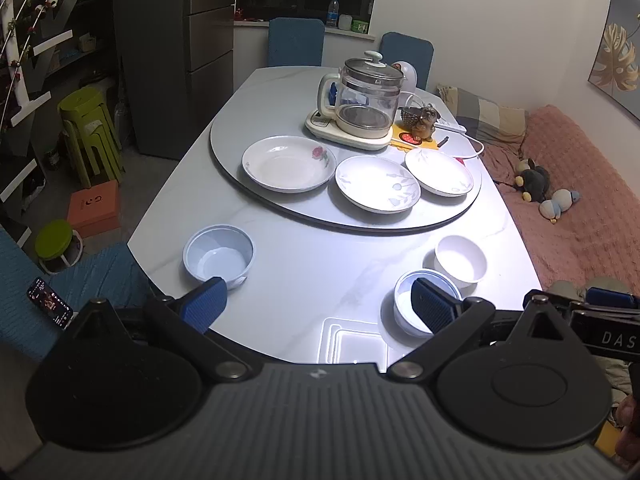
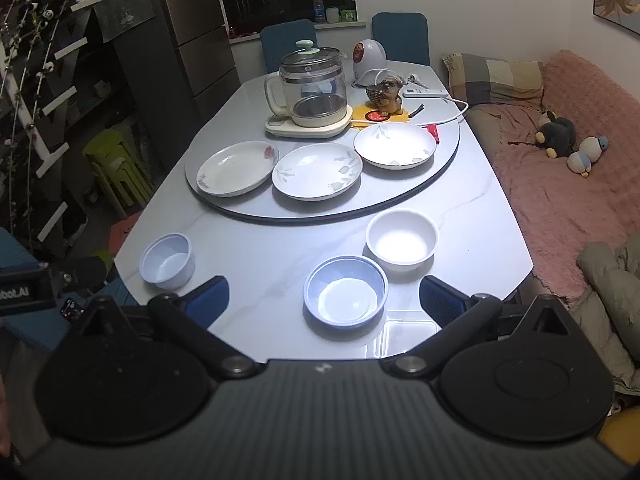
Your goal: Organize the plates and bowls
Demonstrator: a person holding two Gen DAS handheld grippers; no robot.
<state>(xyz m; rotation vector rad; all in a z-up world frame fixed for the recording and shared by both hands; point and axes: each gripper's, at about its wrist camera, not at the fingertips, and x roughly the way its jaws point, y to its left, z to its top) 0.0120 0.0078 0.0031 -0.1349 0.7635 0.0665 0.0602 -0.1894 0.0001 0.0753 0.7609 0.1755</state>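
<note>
Three white plates lie in a row on the grey turntable: a rose plate, a leaf plate and another leaf plate. Three bowls stand on the table nearer me: a pale blue bowl at left, a blue bowl and a white bowl. My left gripper is open and empty above the near table edge. My right gripper is open and empty, with the blue bowl seen between its fingers.
A glass kettle on its base, a dog figurine, a white appliance and a remote stand at the back of the table. Blue chairs stand behind. A pink sofa is at right, green stools at left.
</note>
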